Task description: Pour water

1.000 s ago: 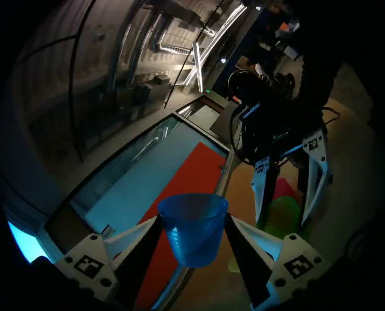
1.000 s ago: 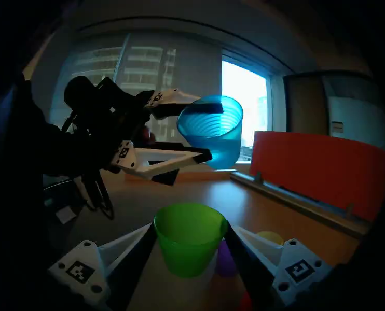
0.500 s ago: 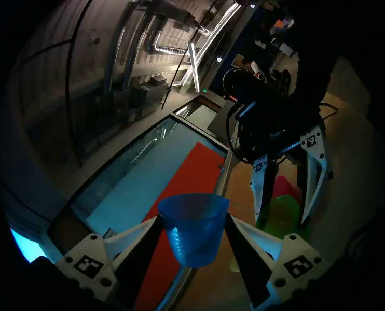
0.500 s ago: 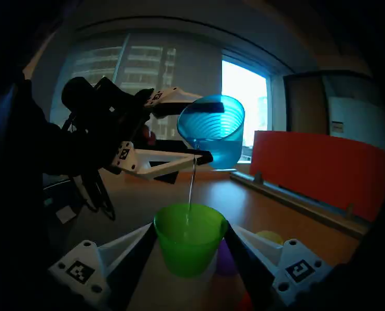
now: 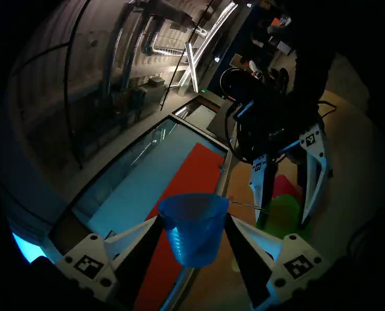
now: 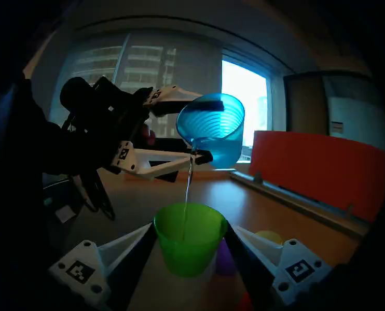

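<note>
Clamping the green cup (image 6: 190, 249) upright, the right tool (image 6: 190, 230) presses on it from both sides. A thin water stream (image 6: 187, 192) falls into it from the tilted blue cup (image 6: 218, 122), gripped in the left tool (image 6: 215, 132) just above. Beyond, a red panel (image 6: 322, 166) stands along the counter (image 6: 275, 207) edge, with a bright window (image 6: 242, 98) behind it.

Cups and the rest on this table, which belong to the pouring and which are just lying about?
In the job: blue cup, tilted in the left gripper; water stream running from it; green cup, held under it in the right gripper.
Lying about: purple thing and yellow thing beside the green cup; red panel along the table.
</note>
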The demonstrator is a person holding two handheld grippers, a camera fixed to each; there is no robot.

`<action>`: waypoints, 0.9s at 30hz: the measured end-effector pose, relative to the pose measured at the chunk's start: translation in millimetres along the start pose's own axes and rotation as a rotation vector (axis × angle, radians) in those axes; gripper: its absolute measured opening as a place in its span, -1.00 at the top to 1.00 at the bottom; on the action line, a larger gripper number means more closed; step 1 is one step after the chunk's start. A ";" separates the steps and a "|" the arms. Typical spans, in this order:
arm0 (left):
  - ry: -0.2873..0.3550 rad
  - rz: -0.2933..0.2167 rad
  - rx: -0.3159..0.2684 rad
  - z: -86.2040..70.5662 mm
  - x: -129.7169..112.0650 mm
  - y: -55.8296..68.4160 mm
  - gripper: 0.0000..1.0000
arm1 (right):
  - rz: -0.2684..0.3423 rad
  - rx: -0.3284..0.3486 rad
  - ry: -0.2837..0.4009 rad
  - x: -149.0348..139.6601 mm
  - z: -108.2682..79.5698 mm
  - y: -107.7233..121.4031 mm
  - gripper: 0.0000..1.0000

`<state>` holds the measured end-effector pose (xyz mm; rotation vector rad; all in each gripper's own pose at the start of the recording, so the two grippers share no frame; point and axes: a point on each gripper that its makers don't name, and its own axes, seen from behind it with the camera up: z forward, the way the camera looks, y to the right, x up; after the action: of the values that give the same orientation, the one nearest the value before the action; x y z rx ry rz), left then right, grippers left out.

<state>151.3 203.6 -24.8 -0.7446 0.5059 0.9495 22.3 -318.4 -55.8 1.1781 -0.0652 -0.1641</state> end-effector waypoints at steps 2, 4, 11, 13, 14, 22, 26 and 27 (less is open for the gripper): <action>-0.001 0.004 0.000 -0.2 0.2 0.3 -0.67 | 0.000 0.000 -0.001 -0.7 0.0 0.0 -0.86; -0.001 0.007 0.000 -0.2 0.3 0.4 -0.67 | -0.001 0.000 -0.001 -1.1 -0.1 0.0 -0.85; -0.001 0.016 0.000 -0.1 1.2 -0.2 -0.67 | -0.002 -0.001 -0.002 -1.7 -0.1 -0.6 -0.86; -0.001 0.021 0.000 -0.2 1.5 0.0 -0.67 | -0.003 -0.001 -0.003 -1.8 -0.1 -0.5 -0.86; -0.001 0.024 -0.001 -0.3 1.8 0.1 -0.67 | -0.003 -0.001 -0.003 -1.8 -0.3 -0.4 -0.85; 0.001 0.036 -0.001 -0.2 3.4 0.6 -0.67 | -0.004 -0.001 -0.003 -1.6 -0.9 -0.6 -0.85; 0.000 0.043 0.000 -0.4 3.9 0.4 -0.67 | -0.005 -0.002 -0.003 -1.9 -0.5 -0.4 -0.85; 0.000 0.044 0.000 -0.4 4.3 0.3 -0.67 | -0.005 -0.003 -0.003 -2.0 -0.4 -0.4 -0.85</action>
<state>153.2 205.7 -28.1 -0.7359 0.5245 0.9901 20.4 -317.8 -56.2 1.1756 -0.0642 -0.1703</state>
